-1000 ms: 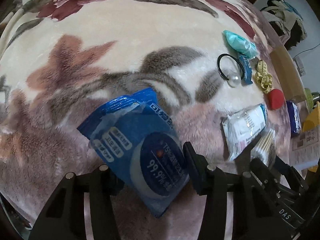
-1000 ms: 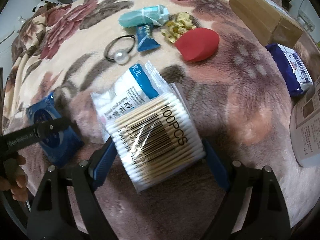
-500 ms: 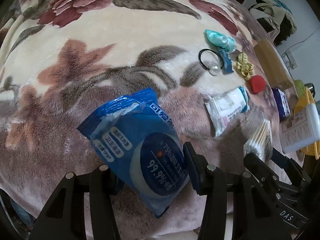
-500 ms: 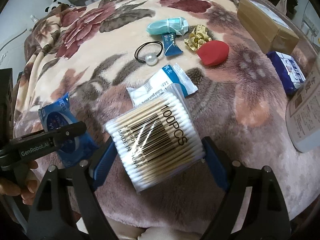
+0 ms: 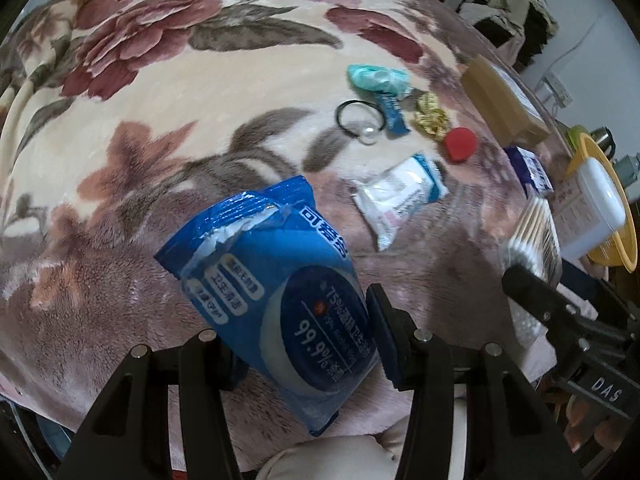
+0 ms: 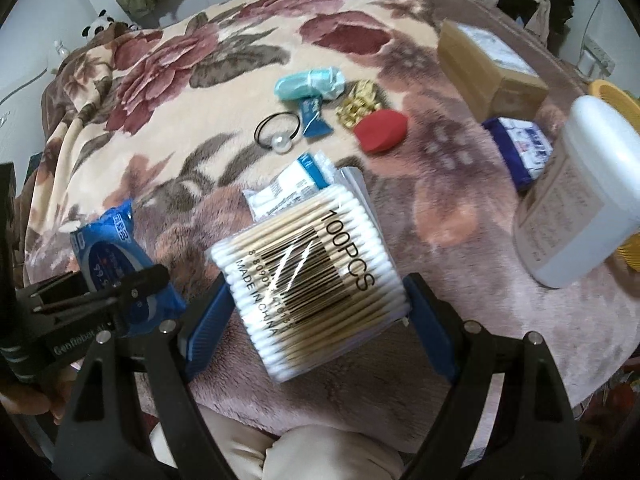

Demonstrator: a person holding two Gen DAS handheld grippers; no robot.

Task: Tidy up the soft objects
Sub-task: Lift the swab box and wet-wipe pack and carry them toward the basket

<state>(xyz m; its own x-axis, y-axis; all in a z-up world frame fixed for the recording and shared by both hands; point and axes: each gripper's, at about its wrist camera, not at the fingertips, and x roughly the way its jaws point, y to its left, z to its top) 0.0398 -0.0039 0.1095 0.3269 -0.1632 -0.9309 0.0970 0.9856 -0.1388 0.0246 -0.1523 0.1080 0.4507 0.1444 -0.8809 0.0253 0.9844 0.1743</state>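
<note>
My left gripper [image 5: 304, 336] is shut on a blue wet-wipes pack [image 5: 276, 280], lifted above the flowered blanket [image 5: 160, 120]. My right gripper [image 6: 316, 304] is shut on a clear pack of cotton swabs [image 6: 308, 272], also held off the blanket. In the right wrist view the wipes pack [image 6: 116, 256] hangs at the left in the other gripper. A white gauze packet [image 5: 400, 196] lies on the blanket beyond both, partly hidden behind the swabs in the right wrist view.
On the blanket lie a teal bundle [image 6: 310, 80], a black hair tie with a pearl [image 6: 278, 132], a small blue sachet [image 6: 314, 114], a gold ribbon [image 6: 360, 100], a red sponge [image 6: 380, 130], a blue tissue pack [image 6: 520, 148] and a cardboard box [image 6: 488, 68]. A white bottle [image 6: 580, 196] lies at the right.
Both grippers have risen with their packs, so the blanket and its objects look smaller and farther. The white bottle and the yellow bowl have come into view at the right.
</note>
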